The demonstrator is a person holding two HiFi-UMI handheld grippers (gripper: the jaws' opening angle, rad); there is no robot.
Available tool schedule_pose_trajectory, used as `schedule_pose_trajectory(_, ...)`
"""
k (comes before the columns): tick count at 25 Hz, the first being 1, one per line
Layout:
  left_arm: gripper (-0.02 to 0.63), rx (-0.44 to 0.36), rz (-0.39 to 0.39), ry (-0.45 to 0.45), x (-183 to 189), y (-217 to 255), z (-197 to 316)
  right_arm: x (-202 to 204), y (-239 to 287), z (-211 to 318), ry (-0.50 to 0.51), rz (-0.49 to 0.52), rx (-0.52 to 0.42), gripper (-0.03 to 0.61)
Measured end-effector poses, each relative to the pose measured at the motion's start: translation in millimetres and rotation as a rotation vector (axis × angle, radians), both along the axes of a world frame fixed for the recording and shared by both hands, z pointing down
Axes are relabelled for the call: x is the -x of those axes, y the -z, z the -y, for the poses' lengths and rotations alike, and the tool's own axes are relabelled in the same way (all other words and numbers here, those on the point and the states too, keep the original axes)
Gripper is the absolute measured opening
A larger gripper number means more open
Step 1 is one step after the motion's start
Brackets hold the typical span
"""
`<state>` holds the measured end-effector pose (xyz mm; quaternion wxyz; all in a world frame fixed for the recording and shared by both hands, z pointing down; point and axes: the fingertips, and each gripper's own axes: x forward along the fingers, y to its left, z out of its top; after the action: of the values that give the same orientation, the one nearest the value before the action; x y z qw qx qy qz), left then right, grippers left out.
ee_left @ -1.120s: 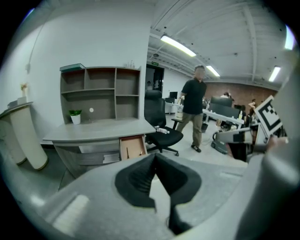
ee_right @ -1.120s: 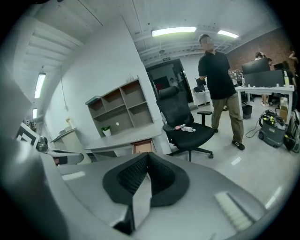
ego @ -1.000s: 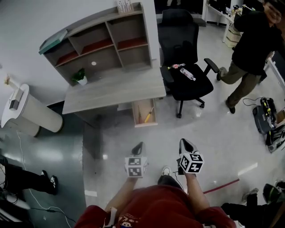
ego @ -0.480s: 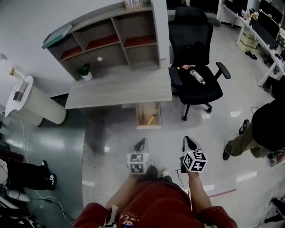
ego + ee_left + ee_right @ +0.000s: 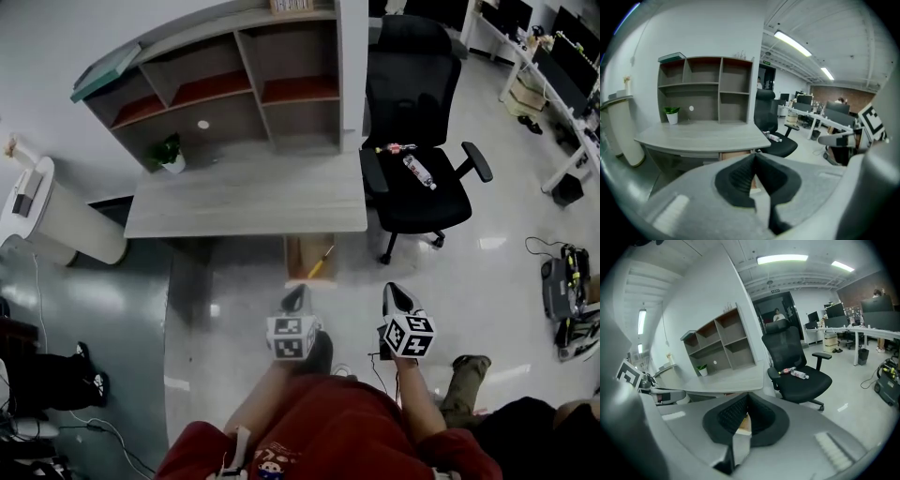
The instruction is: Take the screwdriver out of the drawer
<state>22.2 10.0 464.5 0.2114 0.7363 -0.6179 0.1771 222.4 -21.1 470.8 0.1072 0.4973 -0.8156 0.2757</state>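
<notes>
The drawer (image 5: 307, 256) stands pulled out under the front edge of the grey desk (image 5: 244, 197). A yellow-handled screwdriver (image 5: 321, 262) lies slanted in its right half. My left gripper (image 5: 298, 294) hangs just in front of the drawer with its jaws shut and nothing in them. To its right, my right gripper (image 5: 392, 291) is held at about the same height, also shut and empty. In the left gripper view the closed tips (image 5: 754, 155) point at the desk front. The right gripper (image 5: 748, 395) faces the desk corner and the chair.
A black office chair (image 5: 412, 178) with a bottle (image 5: 419, 172) on its seat stands right of the desk. A shelf unit (image 5: 234, 84) and a small plant (image 5: 169, 155) sit on the desk. A white cylinder (image 5: 56, 220) stands at the left. A person's legs (image 5: 469, 389) are at lower right.
Both grippers have come nearer to the desk and the open drawer, still shut. The person in dark clothes has walked from the upper right to the lower right.
</notes>
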Motion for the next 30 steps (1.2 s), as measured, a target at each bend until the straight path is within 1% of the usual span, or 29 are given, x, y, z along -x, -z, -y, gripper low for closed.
schedule_pose_trajectory(3, -0.002, -0.001, 0.000, 0.004, 18, 2, 30, 22, 3, 32, 0.019, -0.012, -0.004, 0.000)
schedule_pose_trajectory(7, -0.002, 0.002, -0.008, 0.016, 51, -1, 66, 64, 4, 72, 0.055, -0.025, -0.003, 0.000)
schedule_pose_trajectory(13, -0.002, 0.029, -0.018, 0.028, 97, -13, 106, 120, -1, 115, 0.099, -0.048, 0.014, 0.001)
schedule_pose_trajectory(18, -0.002, 0.038, -0.032, 0.032, 123, -20, 142, 145, -1, 152, 0.099, -0.063, 0.015, 0.002)
schedule_pose_trajectory(23, -0.002, 0.030, -0.048, 0.015, 143, -20, 174, 169, 2, 182, 0.098, -0.081, 0.009, 0.000)
schedule_pose_trajectory(26, -0.002, 0.024, -0.053, 0.004, 153, -22, 187, 183, 2, 195, 0.096, -0.079, 0.002, 0.000)
schedule_pose_trajectory(30, -0.002, 0.031, -0.046, -0.012, 156, -29, 196, 191, -1, 202, 0.092, -0.061, 0.005, 0.000)
